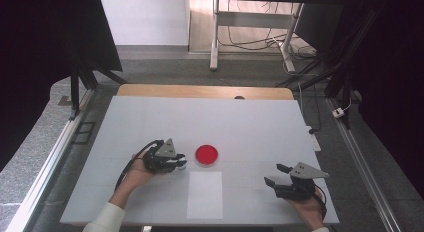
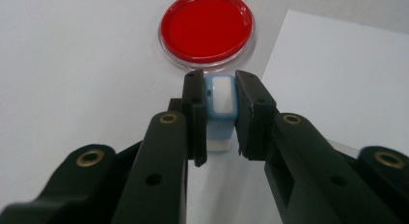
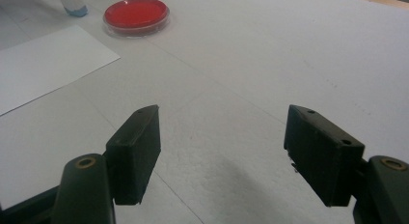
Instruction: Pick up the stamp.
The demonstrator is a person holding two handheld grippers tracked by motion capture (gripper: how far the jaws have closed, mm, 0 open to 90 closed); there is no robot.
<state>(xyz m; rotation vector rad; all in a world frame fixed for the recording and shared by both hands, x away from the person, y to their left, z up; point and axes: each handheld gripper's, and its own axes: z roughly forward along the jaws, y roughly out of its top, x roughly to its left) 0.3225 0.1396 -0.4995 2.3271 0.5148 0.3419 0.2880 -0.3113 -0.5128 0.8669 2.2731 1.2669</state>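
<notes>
A small light-blue and white block stands on the table, and my left gripper is shut on it, one pad on each side. In the high view the left gripper sits just left of a round red dish with a clear rim. That dish lies right beyond the held block. My right gripper rests low at the table's front right, open, with nothing between its jaws. From the right gripper view the dish and the block lie far off at the upper left.
A white sheet of paper lies flat near the front edge, between the two hands, just below the dish. The pale table top stretches bare behind. Desk legs and cables stand on the floor beyond the far edge.
</notes>
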